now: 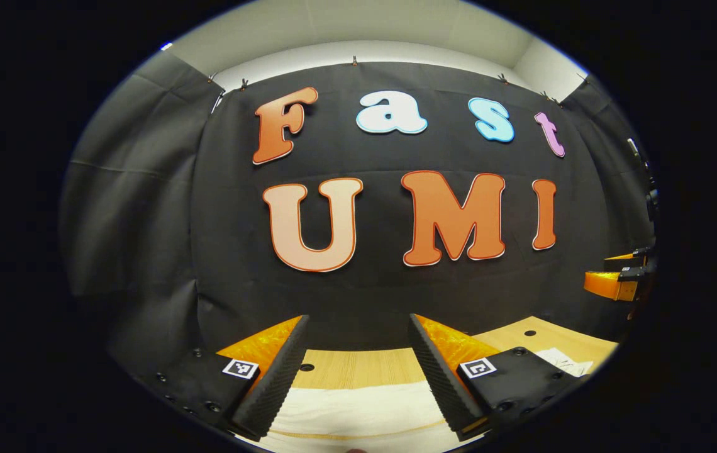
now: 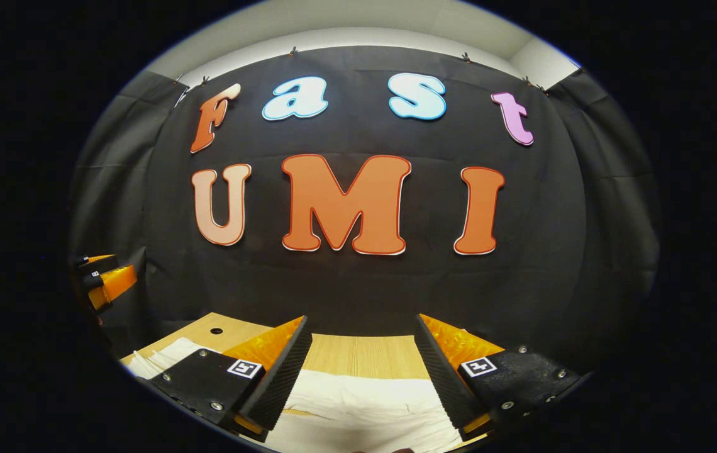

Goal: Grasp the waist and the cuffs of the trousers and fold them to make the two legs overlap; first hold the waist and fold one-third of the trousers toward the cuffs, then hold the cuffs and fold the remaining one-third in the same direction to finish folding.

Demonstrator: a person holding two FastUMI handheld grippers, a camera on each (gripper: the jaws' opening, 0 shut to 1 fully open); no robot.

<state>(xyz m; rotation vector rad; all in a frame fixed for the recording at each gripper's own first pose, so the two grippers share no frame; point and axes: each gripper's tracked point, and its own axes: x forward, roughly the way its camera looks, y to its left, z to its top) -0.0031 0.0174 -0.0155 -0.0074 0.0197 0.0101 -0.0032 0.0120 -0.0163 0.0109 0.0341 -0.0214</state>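
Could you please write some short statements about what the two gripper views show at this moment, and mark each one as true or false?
1. The left gripper is open, with nothing between its fingers. True.
2. The right gripper is shut on the trousers. False: it is open and holds no cloth.
3. The trousers lie on a wooden table. True.
4. The trousers are dark blue. False: they are a pale cream colour.
5. In the right gripper view, the other gripper shows at the left edge. True.
6. The trousers hang from the black wall. False: they lie flat on the table, below both grippers.
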